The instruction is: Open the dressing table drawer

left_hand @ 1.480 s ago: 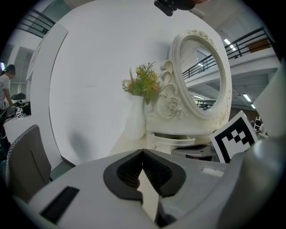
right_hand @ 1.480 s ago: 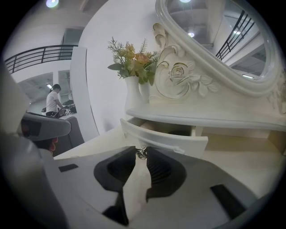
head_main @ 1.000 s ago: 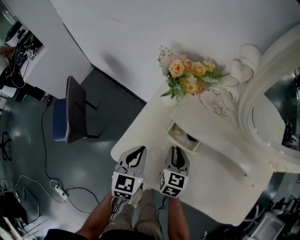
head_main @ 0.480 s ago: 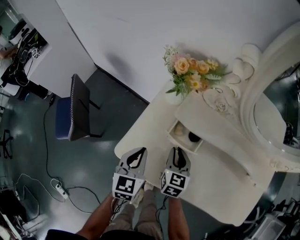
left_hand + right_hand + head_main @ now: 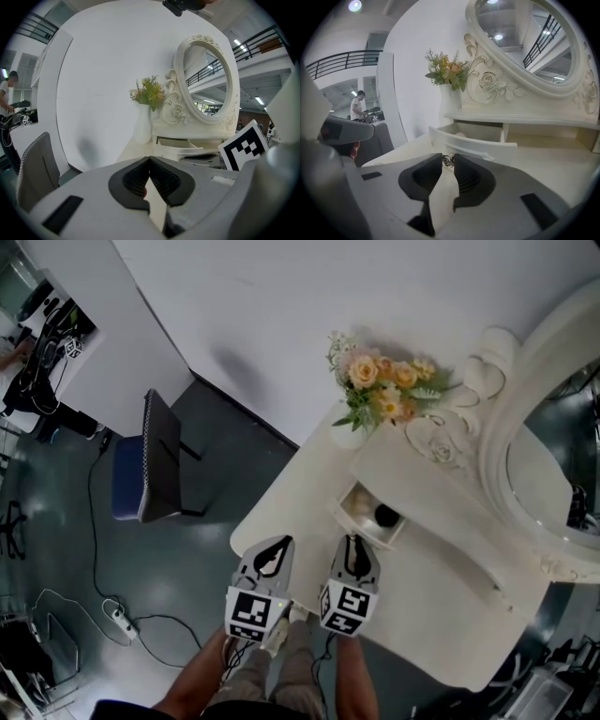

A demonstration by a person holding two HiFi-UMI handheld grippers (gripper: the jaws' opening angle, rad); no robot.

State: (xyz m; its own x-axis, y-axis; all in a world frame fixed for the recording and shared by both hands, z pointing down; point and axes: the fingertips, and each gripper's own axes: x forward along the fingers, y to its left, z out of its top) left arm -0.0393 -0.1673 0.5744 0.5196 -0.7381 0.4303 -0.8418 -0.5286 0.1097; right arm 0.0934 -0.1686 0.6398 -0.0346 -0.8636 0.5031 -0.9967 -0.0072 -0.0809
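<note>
Reaching up from the bottom edge of the head view, both forearms run side by side and close together, each hand behind a grey two-jaw gripper with a black-and-white marker cube (image 5: 253, 610) on its back. Both tools point toward the cream-white carved dressing table (image 5: 441, 587) and tilt somewhat downward.

The right gripper (image 5: 353, 545) sits over the table's front edge, right in front of the small cream drawer (image 5: 367, 521). In the right gripper view its jaws stand a narrow way apart and close on the small ornate metal drawer handle (image 5: 446, 161), which is pinched between the dark ribbed pads (image 5: 464, 176) at their tips. The drawer is pulled partway out of its slot under the low shelf, its curved front panel (image 5: 473, 145) just beyond the jaws and its inside open to view; a dark round object (image 5: 385, 516) lies in it.

The left gripper (image 5: 277, 545) hangs just beside the right one, by the table's rounded corner. In the left gripper view its jaws meet at the tips (image 5: 150, 160) with nothing between them.

Behind the drawer stand the oval white-framed mirror (image 5: 553, 474) and a white vase (image 5: 349, 435) of peach and yellow flowers (image 5: 380, 390). A dark mesh-backed chair (image 5: 150, 460) stands well apart on the grey floor.
</note>
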